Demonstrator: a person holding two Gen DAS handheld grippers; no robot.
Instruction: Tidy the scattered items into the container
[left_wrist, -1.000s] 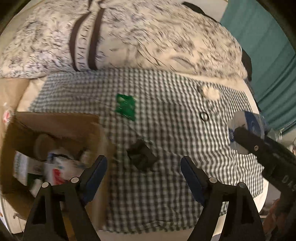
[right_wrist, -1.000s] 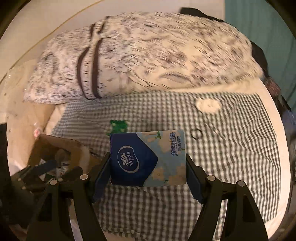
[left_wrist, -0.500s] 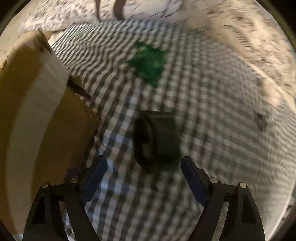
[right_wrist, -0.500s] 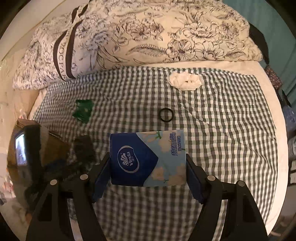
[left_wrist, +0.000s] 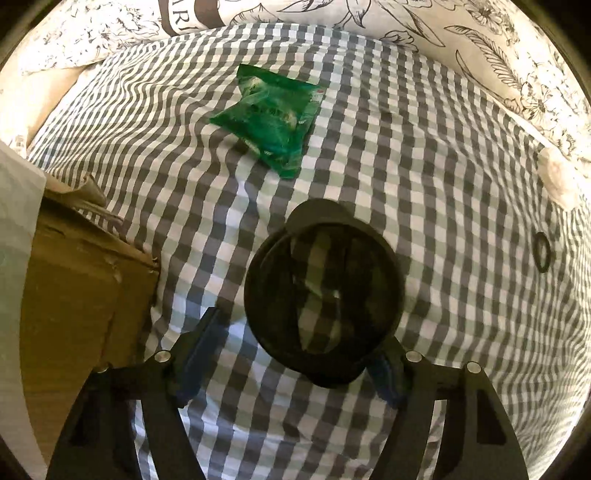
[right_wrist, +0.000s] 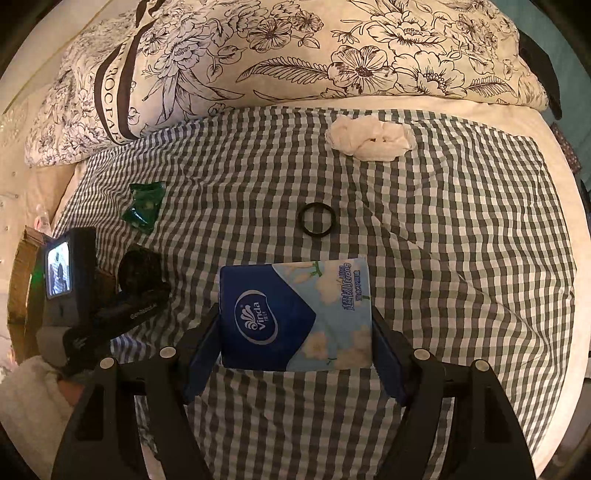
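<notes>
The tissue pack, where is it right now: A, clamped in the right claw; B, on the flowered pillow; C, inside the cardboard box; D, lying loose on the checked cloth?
A: in the right wrist view the tissue pack sits between the two fingers of the right claw, which press on both its sides, above the checked cloth.

left gripper (left_wrist: 295, 354): jaws spread wide, low over the bed, tips either side of the black object – not closed on it
right gripper (right_wrist: 295, 347): both pads pressed on the sides of a tissue pack (right_wrist: 295, 314) – held clear of the bed
left gripper seen from right wrist (right_wrist: 110, 310): far left, angled down
</notes>
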